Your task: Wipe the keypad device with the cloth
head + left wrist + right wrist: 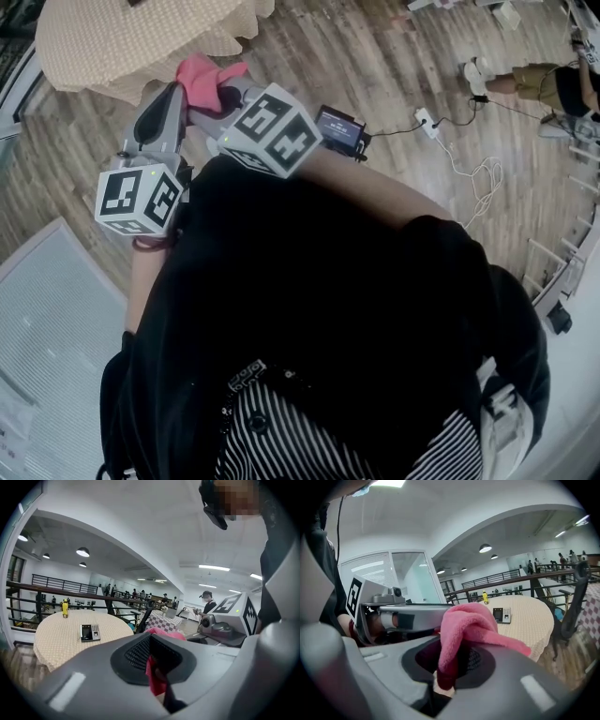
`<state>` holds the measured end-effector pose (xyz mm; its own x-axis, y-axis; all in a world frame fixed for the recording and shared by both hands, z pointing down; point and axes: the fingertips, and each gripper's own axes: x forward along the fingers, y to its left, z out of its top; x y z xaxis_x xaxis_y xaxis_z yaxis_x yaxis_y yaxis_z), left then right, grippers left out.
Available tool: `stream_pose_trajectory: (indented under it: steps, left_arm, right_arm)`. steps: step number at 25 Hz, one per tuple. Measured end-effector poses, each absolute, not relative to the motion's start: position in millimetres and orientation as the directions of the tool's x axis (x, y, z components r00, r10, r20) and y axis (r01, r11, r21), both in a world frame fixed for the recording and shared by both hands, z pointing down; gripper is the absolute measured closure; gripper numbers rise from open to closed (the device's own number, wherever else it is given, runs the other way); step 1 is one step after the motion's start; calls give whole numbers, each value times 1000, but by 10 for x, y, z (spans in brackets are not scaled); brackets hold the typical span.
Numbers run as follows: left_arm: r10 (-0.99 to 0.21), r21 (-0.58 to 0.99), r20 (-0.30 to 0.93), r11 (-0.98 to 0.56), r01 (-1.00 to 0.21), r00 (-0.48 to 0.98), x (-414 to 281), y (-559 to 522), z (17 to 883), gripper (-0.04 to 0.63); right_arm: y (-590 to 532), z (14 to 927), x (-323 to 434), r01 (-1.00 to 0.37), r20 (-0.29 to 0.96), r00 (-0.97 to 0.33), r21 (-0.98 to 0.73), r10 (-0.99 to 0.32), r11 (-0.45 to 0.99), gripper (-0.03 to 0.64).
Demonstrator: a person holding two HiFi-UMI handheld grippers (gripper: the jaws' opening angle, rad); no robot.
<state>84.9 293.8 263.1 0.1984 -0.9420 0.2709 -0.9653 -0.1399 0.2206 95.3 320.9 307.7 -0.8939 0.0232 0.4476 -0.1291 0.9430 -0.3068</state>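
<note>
Left claw (157,670) is pinching a fold of the pink cloth (153,677), its jaws nearly together on it. Right claw (449,667) is gripping the same cloth, and the bulk is draping up and over one jaw. Both claws are pointing toward each other, close together, in front of the person (328,309). Keypad device (90,632) is lying flat on the round bench (51,644), well apart from the cloth. A yellow bottle (64,607) is standing upright near the bench's far edge.

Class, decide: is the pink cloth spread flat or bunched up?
Bunched: the cloth sits in crumpled folds, clamped by the right gripper and left gripper, not laid flat.
</note>
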Motion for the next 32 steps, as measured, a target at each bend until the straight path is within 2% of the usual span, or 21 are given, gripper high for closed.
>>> stream_pose_trajectory:
  steps: [7, 13, 20, 27, 32]
  left_arm:
    - [-933, 245, 265, -178, -953, 242, 180, 2823, 2764, 592]
    - [-922, 231, 265, -222, -947, 281, -123, 2841, 2913, 592]
    - [-917, 275, 260, -231, -933, 303, -678, 2643, 3108, 592]
    - [-916, 270, 244, -252, -930, 319, -497, 2900, 3102, 592]
    - [-919, 277, 276, -205, -939, 282, -889, 2524, 3177, 592]
  right_arm:
    - [3104, 3207, 261, -190, 471, -882, -309, -24, 932, 555]
    - [3125, 3363, -98, -237, 490, -870, -315, -56, 919, 555]
    - [2935, 3550, -638, -248, 517, -854, -310, -56, 918, 555]
    - [3175, 3561, -461, -272, 530, -844, -289, -84, 918, 555]
    - [2806, 3628, -846, -220, 533, -846, -322, -16, 921, 555]
